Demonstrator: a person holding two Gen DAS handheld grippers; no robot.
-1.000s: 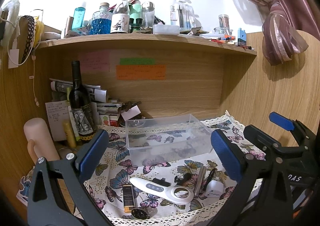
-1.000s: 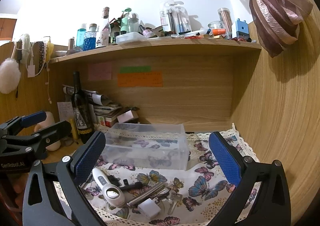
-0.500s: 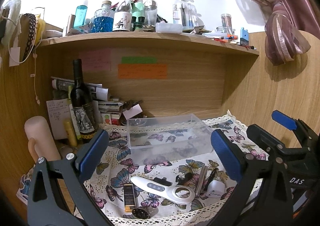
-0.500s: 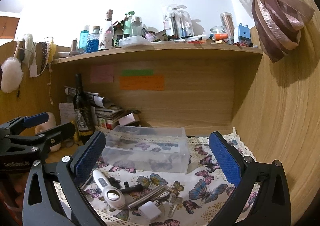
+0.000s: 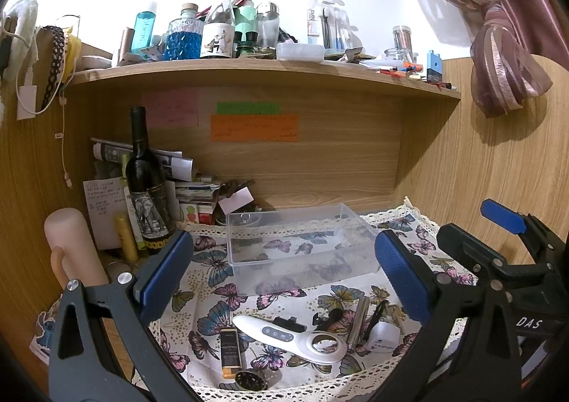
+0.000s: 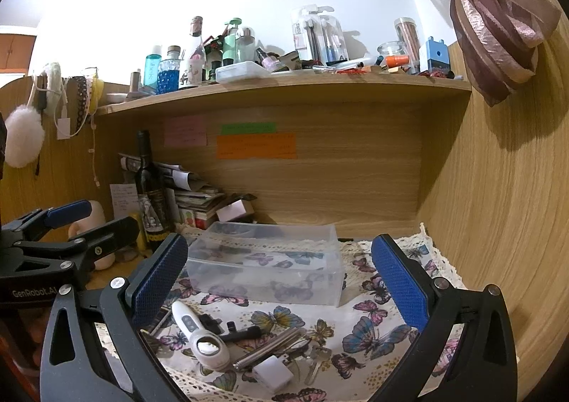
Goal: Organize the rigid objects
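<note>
A clear plastic box (image 5: 300,245) (image 6: 270,265) stands on a butterfly-print cloth (image 5: 209,316) (image 6: 373,334). In front of it lie small items: a white handheld magnifier (image 5: 295,334) (image 6: 201,338), a black and orange lighter (image 5: 228,352), a white charger cube (image 5: 382,336) (image 6: 273,374), a metal tube (image 5: 357,318) (image 6: 268,348), black clips (image 6: 242,332) and keys (image 6: 316,359). My left gripper (image 5: 282,281) is open and empty above the items. My right gripper (image 6: 279,281) is open and empty to its right.
A wine bottle (image 5: 145,185), stacked papers and boxes (image 5: 192,195) and a pink cylinder (image 5: 71,245) stand at the left. A crowded shelf (image 5: 256,71) runs above. A wooden wall (image 6: 505,224) closes the right side.
Both grippers have lifted slightly and tilted up, so the scene sits a little lower in view. Both stay open and nothing on the cloth has moved.
</note>
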